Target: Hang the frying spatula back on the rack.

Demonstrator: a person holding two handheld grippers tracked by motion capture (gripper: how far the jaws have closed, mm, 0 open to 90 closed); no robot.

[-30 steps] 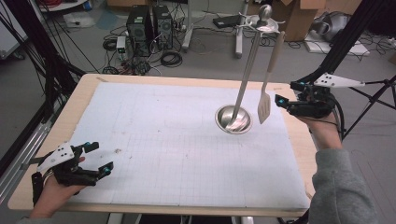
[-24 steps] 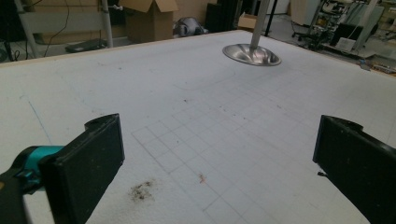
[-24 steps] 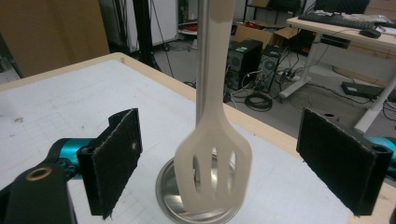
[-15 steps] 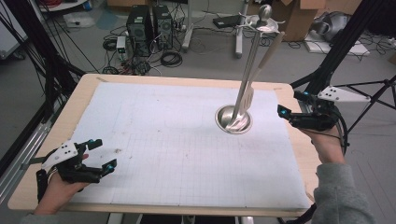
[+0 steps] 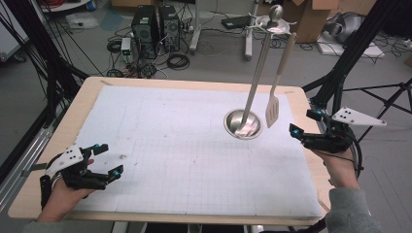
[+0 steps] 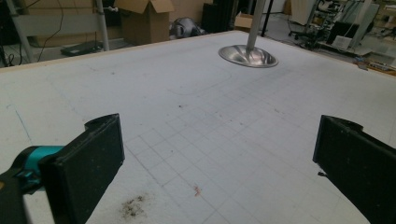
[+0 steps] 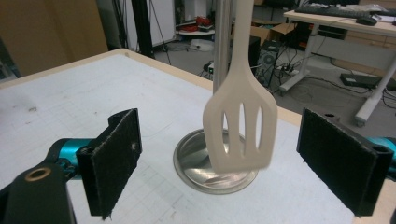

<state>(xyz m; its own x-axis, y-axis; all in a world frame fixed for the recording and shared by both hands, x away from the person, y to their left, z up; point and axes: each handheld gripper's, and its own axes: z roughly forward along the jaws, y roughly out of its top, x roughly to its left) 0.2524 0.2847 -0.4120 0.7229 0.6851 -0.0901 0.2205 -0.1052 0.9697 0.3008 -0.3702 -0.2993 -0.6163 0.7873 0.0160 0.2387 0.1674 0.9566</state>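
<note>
One slotted spatula hangs free from the utensil stand at centre frame; my right gripper has let go and backed off, wide open. Left gripper wide too.

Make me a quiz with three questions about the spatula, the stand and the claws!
1. Where is the slotted spatula?
A. Flat on the table
B. Hanging from the utensil stand
C. Inside a box

2. What colour is the spatula?
A. Cream
B. Red
C. Green

3. How is the right claw?
A. Shut on the spatula
B. Shut on nothing
C. Open, not touching the spatula

Answers:
1. B, its handle runs up to the top of the stand and its blade hangs over the round metal base.
2. A, the right gripper view shows it pale cream.
3. C, its black jaws stand wide apart with the spatula blade between and beyond them.
</note>
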